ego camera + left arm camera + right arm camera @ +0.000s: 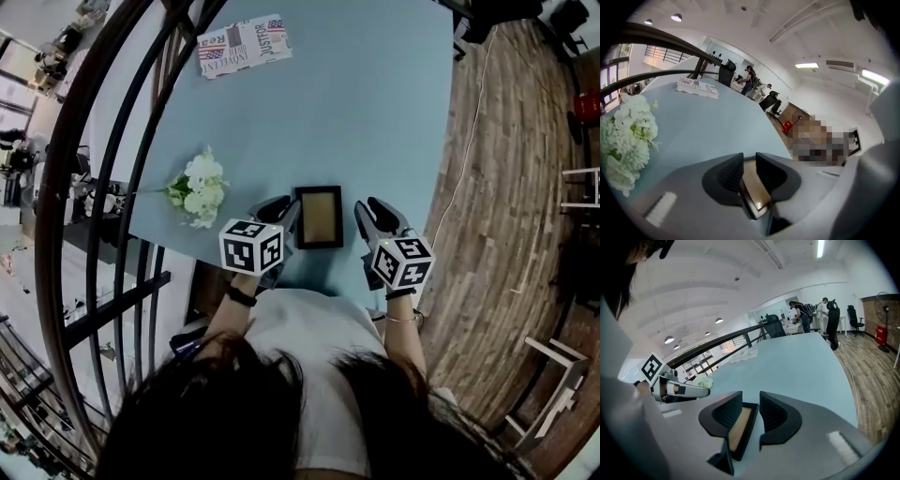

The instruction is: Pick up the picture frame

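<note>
1. The picture frame (319, 217) seems to lie flat on the blue table (384, 112), close to the table edge nearest me and between my two tools. It is not lifted yet.
2. My left gripper (279, 212) sits at the frame's left edge, touching it or just beside it. My right gripper (377, 219) is just beside the right edge, with a strip of table showing between them.
3. In the left gripper view the jaws stand narrowly apart and the frame shows in the gap. I see nothing pressed on it, so this tool holds nothing.
4. In the right gripper view the jaws are also narrowly apart. The frame's dark border and tan face show in the gap, with a sliver of table between the border and the right-hand jaw. This tool is empty too.
5. As I judge it, the approach is nearly done. Gripping the frame and raising it are both left to do.
6. In each gripper view the left-hand jaw hides part of the frame. I cannot tell whether the left tool touches the frame. My head and shoulders hide the table's near edge.
</note>
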Available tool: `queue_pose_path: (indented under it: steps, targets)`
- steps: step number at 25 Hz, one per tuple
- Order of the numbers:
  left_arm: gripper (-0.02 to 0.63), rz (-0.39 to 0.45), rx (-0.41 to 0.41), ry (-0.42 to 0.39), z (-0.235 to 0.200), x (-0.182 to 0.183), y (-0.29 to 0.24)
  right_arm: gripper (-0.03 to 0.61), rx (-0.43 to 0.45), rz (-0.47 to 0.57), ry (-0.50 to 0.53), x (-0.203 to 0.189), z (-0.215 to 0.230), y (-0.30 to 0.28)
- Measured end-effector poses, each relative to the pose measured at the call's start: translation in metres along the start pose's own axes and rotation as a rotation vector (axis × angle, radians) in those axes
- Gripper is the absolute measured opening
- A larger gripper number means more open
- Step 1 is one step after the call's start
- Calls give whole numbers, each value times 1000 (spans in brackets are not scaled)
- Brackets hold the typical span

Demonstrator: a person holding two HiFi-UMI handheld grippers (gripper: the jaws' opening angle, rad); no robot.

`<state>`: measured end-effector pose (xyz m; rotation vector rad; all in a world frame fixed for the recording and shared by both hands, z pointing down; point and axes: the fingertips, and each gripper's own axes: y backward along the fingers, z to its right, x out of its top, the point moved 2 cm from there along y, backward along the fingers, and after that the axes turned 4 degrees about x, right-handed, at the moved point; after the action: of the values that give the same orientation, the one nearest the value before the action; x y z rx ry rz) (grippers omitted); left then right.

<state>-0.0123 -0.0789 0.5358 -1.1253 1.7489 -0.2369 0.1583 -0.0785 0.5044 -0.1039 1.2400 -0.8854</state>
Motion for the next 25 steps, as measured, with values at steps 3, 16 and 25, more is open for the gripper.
queue_pose_path:
  steps: [3,16,25]
  targets:
    - [83,-27,3,19,-3,-9,-7,91,11,-32,-15,-11,1,-6]
    - [94,-145,24,76,-18,-39,-37,91,67,-174,-127,-58,11,-42]
    - [101,-185,17,121,-20,-49,-46,91,106,-244,-200,-76,18,-54]
